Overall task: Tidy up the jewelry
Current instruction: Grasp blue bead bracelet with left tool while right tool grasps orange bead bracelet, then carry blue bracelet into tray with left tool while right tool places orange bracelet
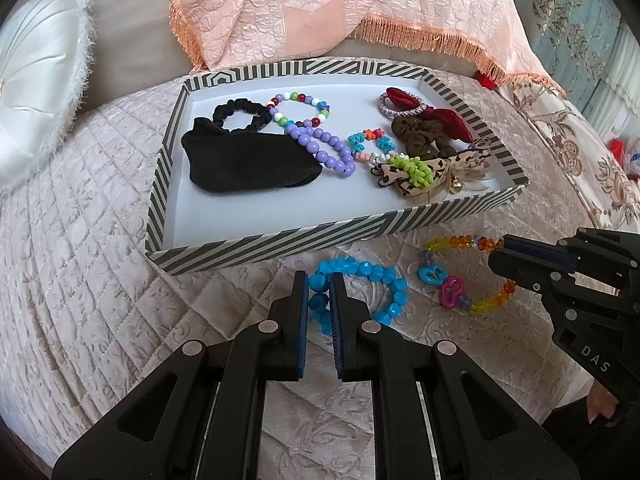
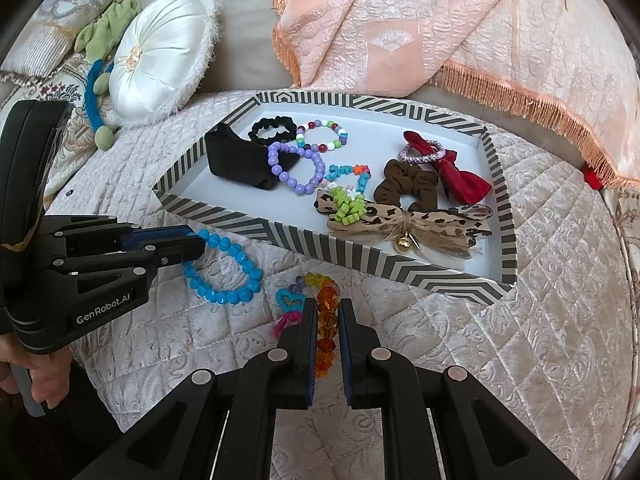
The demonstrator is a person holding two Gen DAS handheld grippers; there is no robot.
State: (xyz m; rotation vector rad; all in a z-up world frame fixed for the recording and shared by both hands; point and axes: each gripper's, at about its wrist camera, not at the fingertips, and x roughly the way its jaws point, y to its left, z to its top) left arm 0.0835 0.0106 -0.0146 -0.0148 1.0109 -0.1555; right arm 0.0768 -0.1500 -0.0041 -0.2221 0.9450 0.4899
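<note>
So, left gripper (image 1: 320, 280) pinching blue bead bracelet (image 1: 384, 292), flat on quilt (image 1: 100, 280); right gripper (image 2: 328, 308) clamped on amber-yellow bracelet (image 2: 326, 320), strand running lengthwise between fingers.

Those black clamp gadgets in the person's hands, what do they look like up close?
Both are matte black plastic with silver rivets at the joints and blue pads lining the fingers. The left gripper reads "GenRobot.AI" in white; the right gripper shows "DAS".
</note>
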